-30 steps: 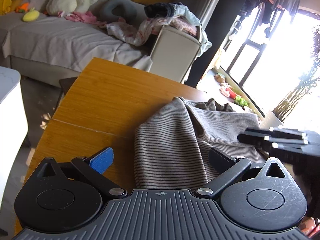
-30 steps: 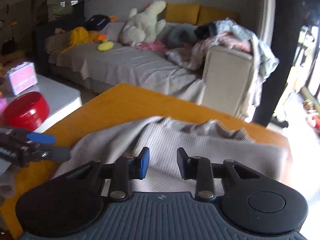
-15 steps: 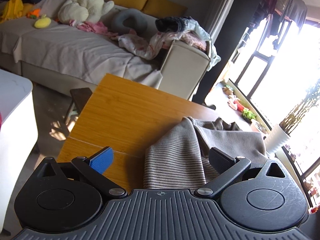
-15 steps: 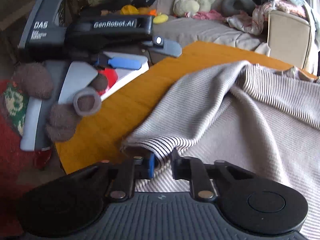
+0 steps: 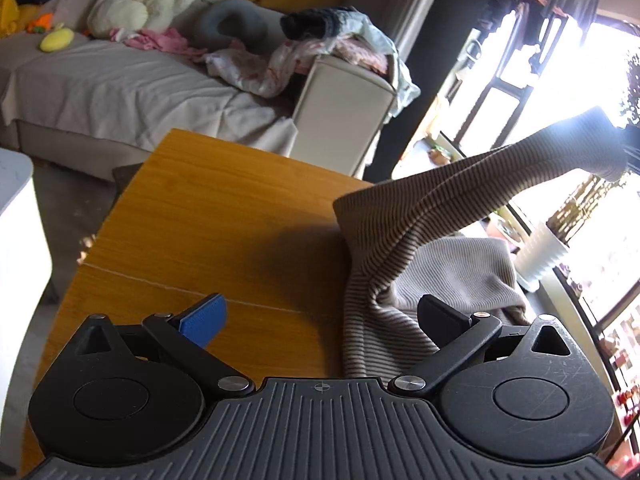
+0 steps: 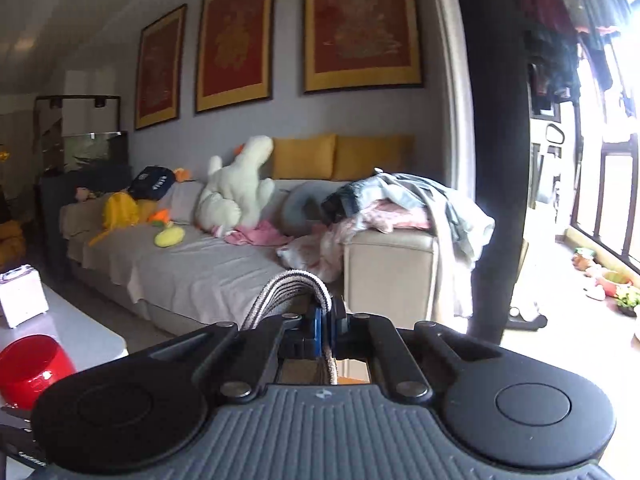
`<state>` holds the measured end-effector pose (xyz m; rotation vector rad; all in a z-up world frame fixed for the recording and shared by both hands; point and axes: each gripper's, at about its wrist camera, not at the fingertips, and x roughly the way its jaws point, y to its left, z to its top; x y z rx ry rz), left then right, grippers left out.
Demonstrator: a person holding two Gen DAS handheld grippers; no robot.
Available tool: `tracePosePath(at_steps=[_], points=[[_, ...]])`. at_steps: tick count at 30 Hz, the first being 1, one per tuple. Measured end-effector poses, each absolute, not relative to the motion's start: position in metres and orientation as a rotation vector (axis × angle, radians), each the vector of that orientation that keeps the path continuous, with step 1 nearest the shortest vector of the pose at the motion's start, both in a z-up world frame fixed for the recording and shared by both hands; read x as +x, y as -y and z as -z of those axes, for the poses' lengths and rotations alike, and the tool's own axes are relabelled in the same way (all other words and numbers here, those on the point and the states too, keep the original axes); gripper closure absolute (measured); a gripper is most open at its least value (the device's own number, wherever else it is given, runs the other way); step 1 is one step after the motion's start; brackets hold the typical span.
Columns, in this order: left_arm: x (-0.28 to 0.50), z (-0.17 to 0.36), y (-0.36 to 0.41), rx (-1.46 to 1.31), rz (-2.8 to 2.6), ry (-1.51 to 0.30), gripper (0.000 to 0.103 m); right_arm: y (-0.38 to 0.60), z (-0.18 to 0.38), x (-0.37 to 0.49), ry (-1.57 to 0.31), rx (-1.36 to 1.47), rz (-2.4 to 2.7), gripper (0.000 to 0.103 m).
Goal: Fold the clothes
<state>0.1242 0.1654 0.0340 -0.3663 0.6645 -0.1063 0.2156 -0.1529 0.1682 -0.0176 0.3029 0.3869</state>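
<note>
Left gripper [image 5: 320,312] has its jaws spread wide, the blue pad [image 5: 204,318] far out on one side and the black finger [image 5: 440,314] on the other, nothing pinched between them, nose tipped downward. Right gripper [image 6: 326,320] is clamped tight, both pads pressed together on a fold of striped fabric [image 6: 292,286] that arches up over its fingertips, the tool pointing nearly level.

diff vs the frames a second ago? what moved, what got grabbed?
The right hand-held gripper closed on an edge of the striped beige knit garment and lifted it up off the wooden table; a stretch of it now hangs in the air toward the window. The left hand-held gripper stayed open, holding nothing, near the garment's lower part. The rest of the garment still lies on the table.
</note>
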Motion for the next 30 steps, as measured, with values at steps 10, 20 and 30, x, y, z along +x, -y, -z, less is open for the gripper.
tracePosePath(at_steps=[10, 20, 30], points=[[0.162, -0.035, -0.093, -0.211, 0.25, -0.7, 0.0, 0.242, -0.04, 0.265, -0.586, 0.059, -0.179, 0.099], [0.215, -0.027, -0.039, -0.179, 0.315, -0.587, 0.0, 0.229, -0.049, 0.276, -0.46, 0.143, -0.332, 0.099], [0.227, -0.004, -0.043, -0.14, 0.301, -0.631, 0.0, 0.255, 0.021, 0.3, -0.669, 0.188, -0.203, 0.093]])
